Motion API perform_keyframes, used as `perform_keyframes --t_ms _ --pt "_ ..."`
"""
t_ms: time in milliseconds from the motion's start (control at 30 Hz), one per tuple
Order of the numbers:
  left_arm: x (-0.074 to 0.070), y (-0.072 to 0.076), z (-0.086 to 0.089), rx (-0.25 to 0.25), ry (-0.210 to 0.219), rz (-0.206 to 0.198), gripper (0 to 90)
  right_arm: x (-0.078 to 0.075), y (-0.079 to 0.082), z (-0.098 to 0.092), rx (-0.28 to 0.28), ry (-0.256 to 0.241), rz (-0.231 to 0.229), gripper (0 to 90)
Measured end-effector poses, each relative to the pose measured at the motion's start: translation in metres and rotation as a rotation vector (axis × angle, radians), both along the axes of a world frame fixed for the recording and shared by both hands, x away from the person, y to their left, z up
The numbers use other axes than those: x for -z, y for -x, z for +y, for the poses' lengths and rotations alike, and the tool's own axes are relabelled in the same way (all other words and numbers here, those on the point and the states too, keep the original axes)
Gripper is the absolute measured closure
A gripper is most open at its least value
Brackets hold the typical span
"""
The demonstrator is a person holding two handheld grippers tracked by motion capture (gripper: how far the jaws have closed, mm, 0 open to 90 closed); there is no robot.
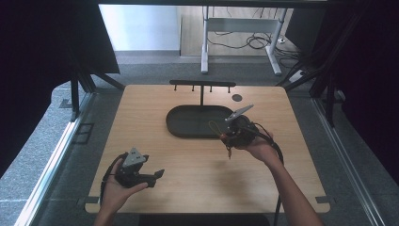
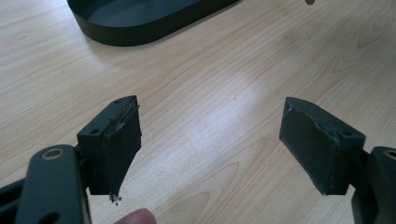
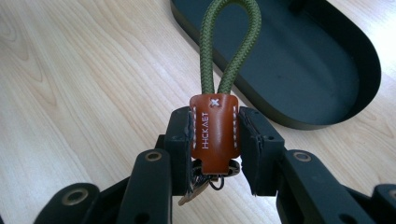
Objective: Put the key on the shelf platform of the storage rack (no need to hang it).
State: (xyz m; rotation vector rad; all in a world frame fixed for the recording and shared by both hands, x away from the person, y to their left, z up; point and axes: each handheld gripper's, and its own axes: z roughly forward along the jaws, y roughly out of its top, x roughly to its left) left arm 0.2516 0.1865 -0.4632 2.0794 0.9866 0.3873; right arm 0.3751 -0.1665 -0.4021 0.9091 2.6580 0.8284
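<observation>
Now pinching a brown leather key fob (image 3: 214, 133) with white stitching in the right claw (image 3: 215, 144), its olive cord loop (image 3: 229, 42) rising over the bench (image 1: 188, 179) beside the dark tray (image 3: 322, 70); holding the left claw (image 2: 210, 144) spread apart, gripping nothing.

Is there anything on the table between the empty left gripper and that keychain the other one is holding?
No, just bare wood. The high view shows it between the left gripper and the keychain.
</observation>
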Motion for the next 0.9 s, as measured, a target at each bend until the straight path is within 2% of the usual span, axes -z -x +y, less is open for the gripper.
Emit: perform_keyframes --t_ms 67,233,900 --pt "-0.001 0.0 0.0 0.004 0.01 0.0 21.1 -0.001 -0.004 0.002 0.001 0.0 -0.002 66.8" --pt "0.0 0.0 -0.001 0.008 -0.002 -0.001 21.1 -0.004 -0.011 0.006 -0.013 0.001 0.004 66.8" --pt "-0.002 0.001 0.001 -0.001 0.008 -0.002 21.1 -0.01 -0.03 0.014 -0.024 0.024 0.01 66.8"
